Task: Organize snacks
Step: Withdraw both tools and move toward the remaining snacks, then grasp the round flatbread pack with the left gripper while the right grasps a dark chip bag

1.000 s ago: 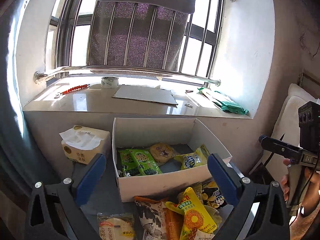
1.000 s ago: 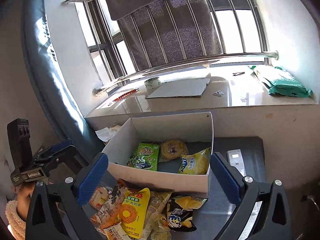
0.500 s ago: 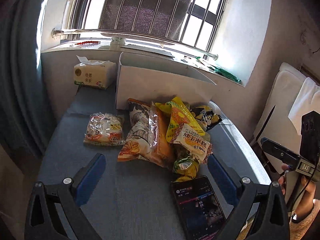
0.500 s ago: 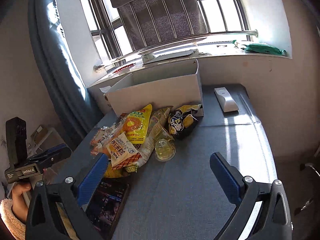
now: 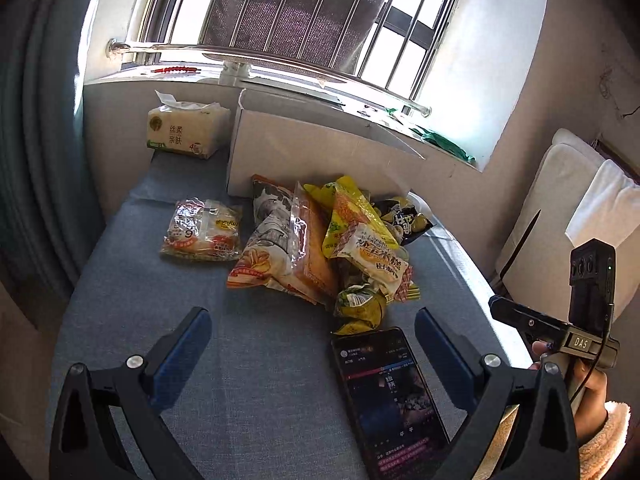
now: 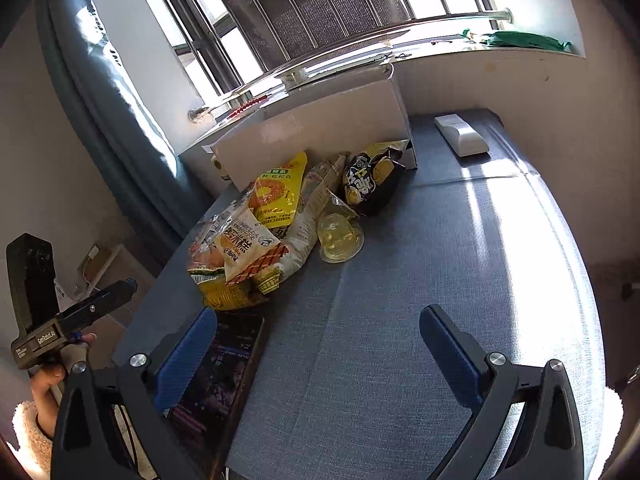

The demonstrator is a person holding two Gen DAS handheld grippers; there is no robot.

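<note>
Plainly, both the left gripper (image 5: 312,334) and right gripper (image 6: 318,334) hold their fingers apart, while only the left view shows one bread pack (image 5: 202,230) at 9 o'clock of the snack pile (image 5: 320,240).

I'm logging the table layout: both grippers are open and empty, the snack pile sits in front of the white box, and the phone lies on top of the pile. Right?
One detail is wrong. The phone lies flat on the table in front of the snack pile, not on it, as the left wrist view shows. The left gripper and the right gripper are open and empty, and the pile sits before the white box.
</note>
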